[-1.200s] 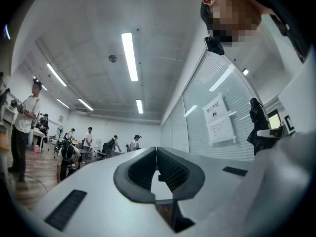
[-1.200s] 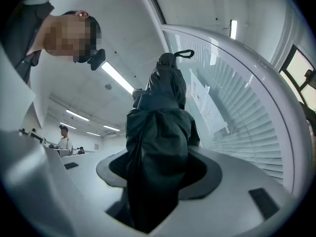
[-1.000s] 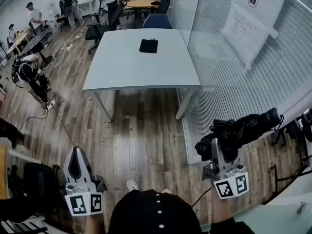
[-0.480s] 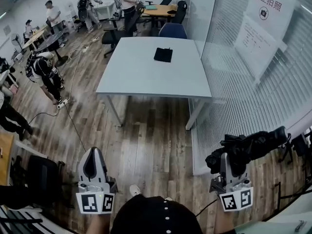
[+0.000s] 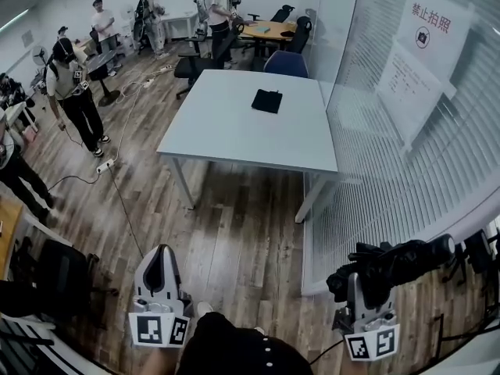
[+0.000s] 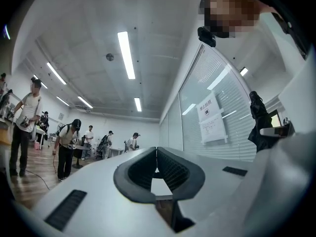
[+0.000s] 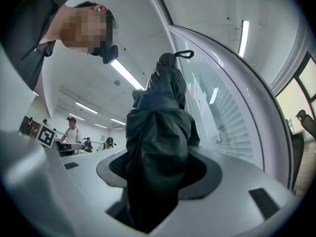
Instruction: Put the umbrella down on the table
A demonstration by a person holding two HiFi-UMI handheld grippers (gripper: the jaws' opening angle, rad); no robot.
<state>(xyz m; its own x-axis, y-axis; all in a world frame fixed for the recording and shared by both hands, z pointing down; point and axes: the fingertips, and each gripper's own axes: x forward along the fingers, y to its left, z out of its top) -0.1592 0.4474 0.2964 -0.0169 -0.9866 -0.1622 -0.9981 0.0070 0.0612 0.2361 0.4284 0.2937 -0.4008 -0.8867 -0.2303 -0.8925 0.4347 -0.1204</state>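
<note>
A folded black umbrella (image 5: 394, 262) lies crosswise in my right gripper (image 5: 361, 278), low at the right of the head view, over the wooden floor. In the right gripper view the umbrella (image 7: 159, 132) fills the gap between the jaws, and the right gripper (image 7: 160, 169) is shut on it. My left gripper (image 5: 161, 262) is at the lower left, shut and holding nothing; its tips meet in the left gripper view (image 6: 156, 150). The light grey table (image 5: 234, 127) stands ahead, across the floor, with a flat black item (image 5: 267, 101) on it.
A glass wall with blinds (image 5: 406, 155) and paper notices (image 5: 422, 41) runs along the right. A blue chair (image 5: 283, 63) stands behind the table. Several people (image 5: 78, 92) stand at the left and back. A cable (image 5: 117, 186) crosses the floor. A black chair (image 5: 58, 280) is at my lower left.
Both grippers have moved forward with me toward the table. The umbrella stays in the right gripper's hold. A person at the left has walked nearer.
</note>
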